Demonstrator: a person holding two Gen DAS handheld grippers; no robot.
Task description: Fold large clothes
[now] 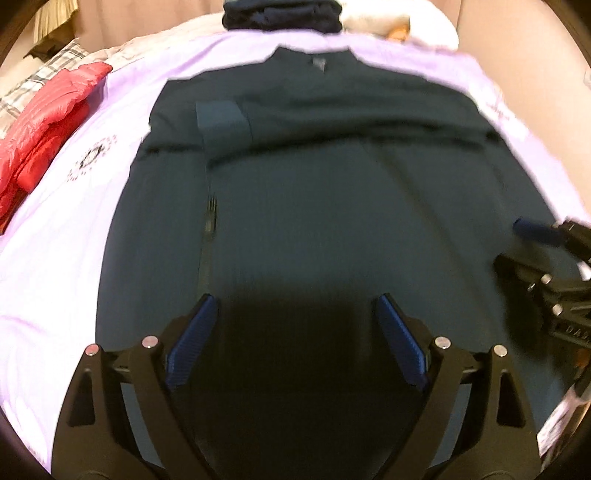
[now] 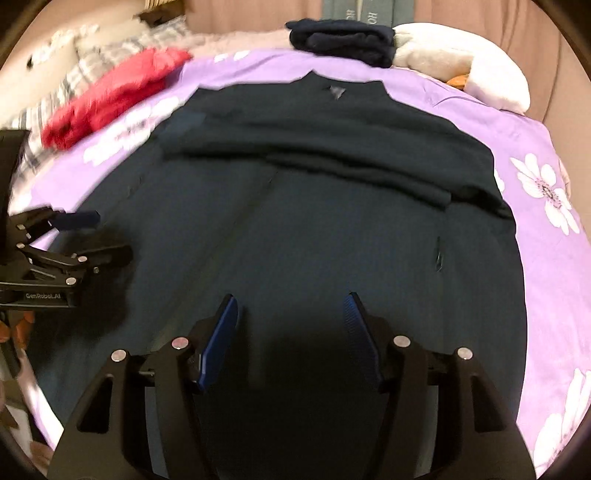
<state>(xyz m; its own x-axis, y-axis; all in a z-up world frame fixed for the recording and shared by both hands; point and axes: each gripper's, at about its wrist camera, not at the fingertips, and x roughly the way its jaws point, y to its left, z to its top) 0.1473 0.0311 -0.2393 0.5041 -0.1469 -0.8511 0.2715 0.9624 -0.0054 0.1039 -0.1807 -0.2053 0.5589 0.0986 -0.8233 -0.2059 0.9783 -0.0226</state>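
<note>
Sleeves look folded in; my left gripper (image 1: 295, 332) and right gripper (image 2: 291, 332) hover spread and empty above the dark jacket (image 1: 314, 221), hem below both jaws to pinch next.

We're in a bedroom, in someone's home by every sign. A bed fills both views, dressed in a lilac bedspread (image 2: 535, 140) printed with big white daisies. Along its far edge sits a white pillow (image 2: 491, 81), and just beside that a neat folded pile of navy clothes (image 2: 343, 40). Over at the far left corner, a red quilted jacket (image 1: 48, 125) lies crumpled on a grey-and-white checked blanket (image 1: 44, 74). Behind the bed hangs a pinkish-beige curtain (image 2: 251, 14), falling in soft folds. Spread flat across the middle of the bedspread is a large dark teal garment (image 2: 314, 229), laundry laid out on a bed at home.
</note>
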